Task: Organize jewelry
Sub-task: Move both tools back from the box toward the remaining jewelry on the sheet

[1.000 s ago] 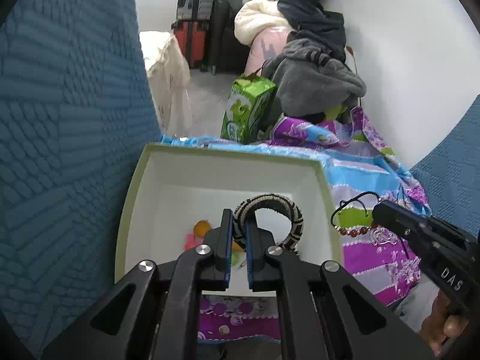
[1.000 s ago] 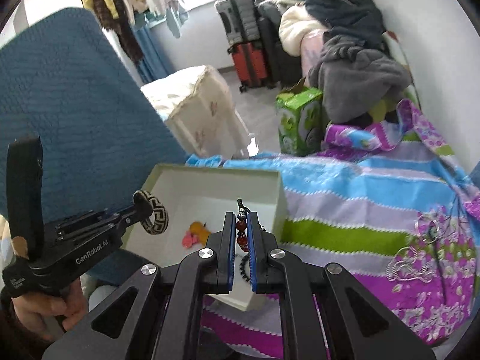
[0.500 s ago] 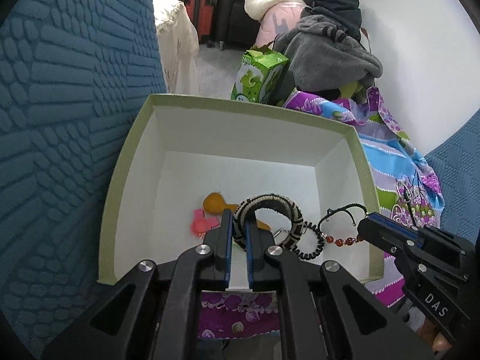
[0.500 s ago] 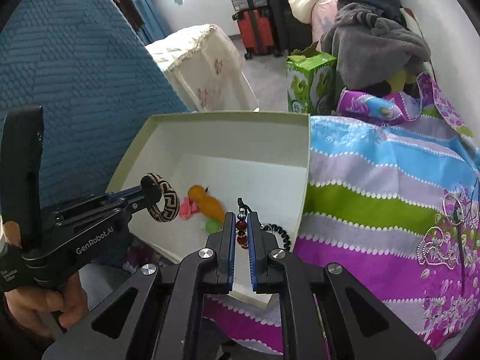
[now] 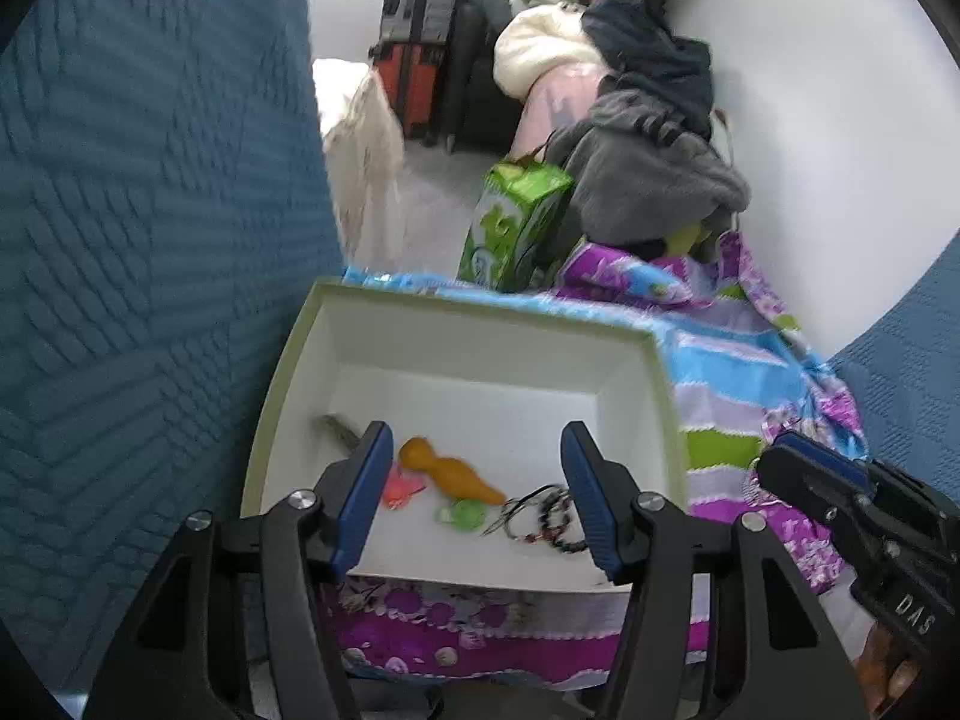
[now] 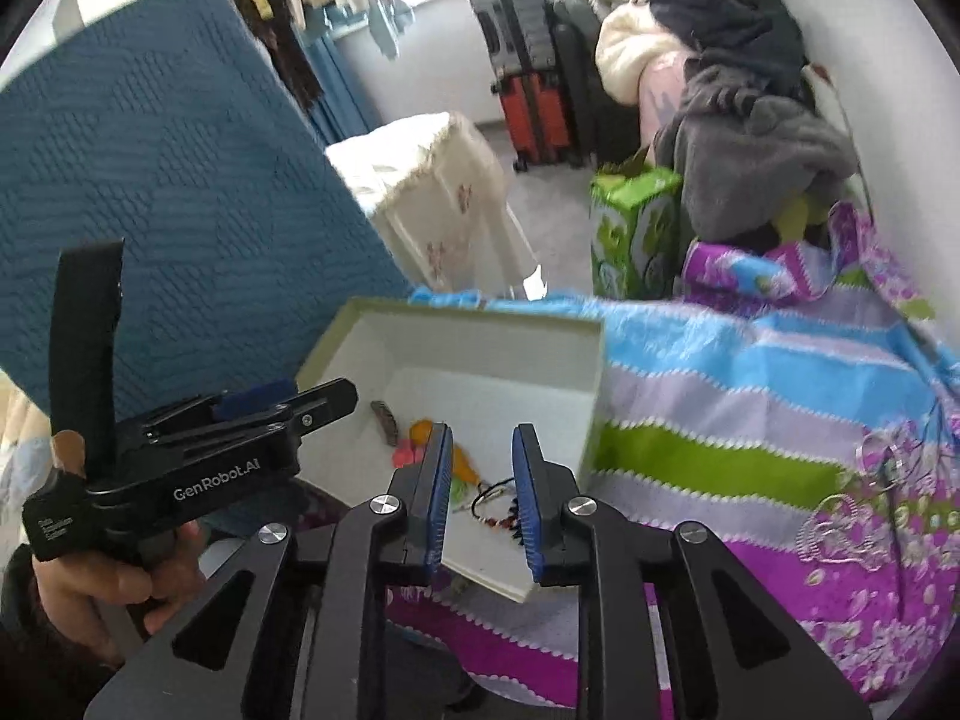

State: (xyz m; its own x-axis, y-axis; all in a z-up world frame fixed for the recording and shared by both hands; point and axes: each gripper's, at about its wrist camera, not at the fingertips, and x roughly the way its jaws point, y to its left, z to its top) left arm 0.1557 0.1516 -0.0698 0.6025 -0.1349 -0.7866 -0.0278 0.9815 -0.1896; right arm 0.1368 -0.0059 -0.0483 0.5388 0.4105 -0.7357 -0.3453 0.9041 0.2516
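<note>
While both jaws have just been opening, the left hand-held gripper [image 5: 474,480] hangs spread wide above a shallow white box [image 5: 468,354] with nothing between its blue pads, and the right hand-held gripper [image 6: 480,492] stands parted more narrowly over the box's near edge, also holding nothing. Inside the box lie a beaded bracelet [image 5: 546,519] on a dark cord near the right corner, an orange piece [image 5: 450,471], a pink piece [image 5: 399,489] and a green piece [image 5: 462,516] close together beside it, and a patterned bangle [image 6: 384,420], blurred, near the left wall. The box rests on a striped, flowered bedspread [image 6: 750,420]; a person's hand [image 6: 102,588] grips the left tool's handle
</note>
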